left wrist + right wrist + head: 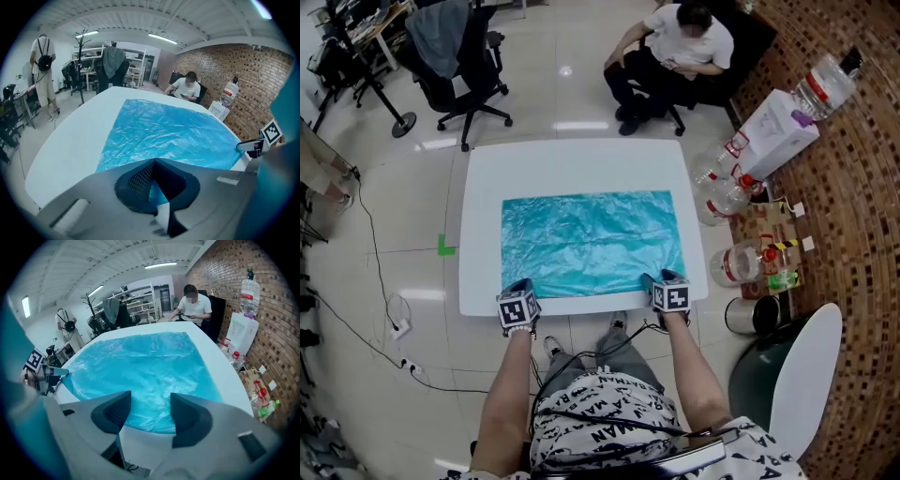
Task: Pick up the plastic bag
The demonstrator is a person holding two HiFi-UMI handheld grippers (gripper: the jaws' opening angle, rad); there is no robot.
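A blue plastic bag [591,242] lies spread flat over the white table [483,187]. At the bag's near left corner my left gripper [517,289] is shut, and in the left gripper view [153,163] a fold of the blue film [173,136] is pinched between the jaws. My right gripper [662,279] stands at the near right corner. In the right gripper view [150,404] its jaws are open above the bag's near edge [145,366], with nothing pressed between them. Each gripper shows at the side of the other's view: right [255,146], left [47,376].
A person [675,47] sits beyond the table's far side. A black office chair [455,56] stands at the far left. Water bottles [722,187], a small bin [750,314] and a white chair [802,375] crowd the right side. Cables [384,281] run over the floor at left.
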